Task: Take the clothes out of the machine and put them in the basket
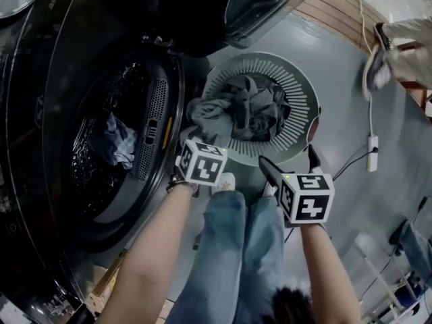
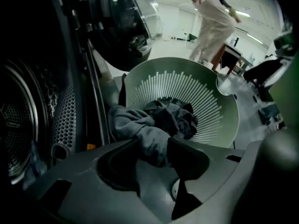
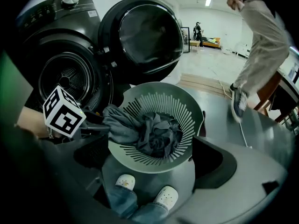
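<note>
The left gripper (image 2: 154, 150) is partly closed and pinches a grey garment (image 1: 202, 110) that hangs over the rim of the basket (image 1: 302, 92), on the side nearest the machine (image 1: 40, 79). The right gripper (image 3: 149, 164), on the person's side of the basket, has its jaws wide apart with nothing between them. A pile (image 1: 262, 110) of dark clothes already lies in the basket, so most of the work looks done, but one bluish cloth (image 1: 120, 144) is left in the drum (image 1: 94, 177) beside the basket, and the grey garment seems not yet fully in.
</note>
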Action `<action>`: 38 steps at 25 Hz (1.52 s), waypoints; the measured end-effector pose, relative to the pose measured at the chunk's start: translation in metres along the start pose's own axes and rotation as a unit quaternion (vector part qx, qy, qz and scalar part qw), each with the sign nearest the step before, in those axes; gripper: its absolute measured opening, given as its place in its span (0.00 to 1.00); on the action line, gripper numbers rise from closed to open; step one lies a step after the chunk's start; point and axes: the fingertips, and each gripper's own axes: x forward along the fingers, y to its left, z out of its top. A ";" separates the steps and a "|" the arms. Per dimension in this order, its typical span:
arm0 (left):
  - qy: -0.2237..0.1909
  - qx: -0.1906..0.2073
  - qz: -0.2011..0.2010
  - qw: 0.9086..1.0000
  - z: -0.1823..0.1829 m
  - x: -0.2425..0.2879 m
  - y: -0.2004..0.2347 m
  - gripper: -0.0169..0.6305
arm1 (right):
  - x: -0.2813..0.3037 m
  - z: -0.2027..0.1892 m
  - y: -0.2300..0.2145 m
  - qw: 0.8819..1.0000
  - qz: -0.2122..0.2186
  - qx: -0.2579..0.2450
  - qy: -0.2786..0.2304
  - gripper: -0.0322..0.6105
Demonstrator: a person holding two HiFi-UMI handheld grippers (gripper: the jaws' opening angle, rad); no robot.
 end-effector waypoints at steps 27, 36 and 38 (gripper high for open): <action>-0.307 -0.104 -0.260 0.910 0.164 -0.125 -0.101 0.12 | -0.032 0.017 -0.039 0.999 -0.032 0.021 -0.026 0.91; -0.228 -0.099 -0.146 0.957 0.136 -0.087 -0.082 0.55 | -0.030 0.007 -0.040 0.999 -0.027 0.020 -0.022 0.91; -0.215 -0.093 -0.114 0.965 0.122 -0.085 -0.067 0.57 | -0.029 0.007 -0.040 0.999 -0.024 0.021 -0.022 0.91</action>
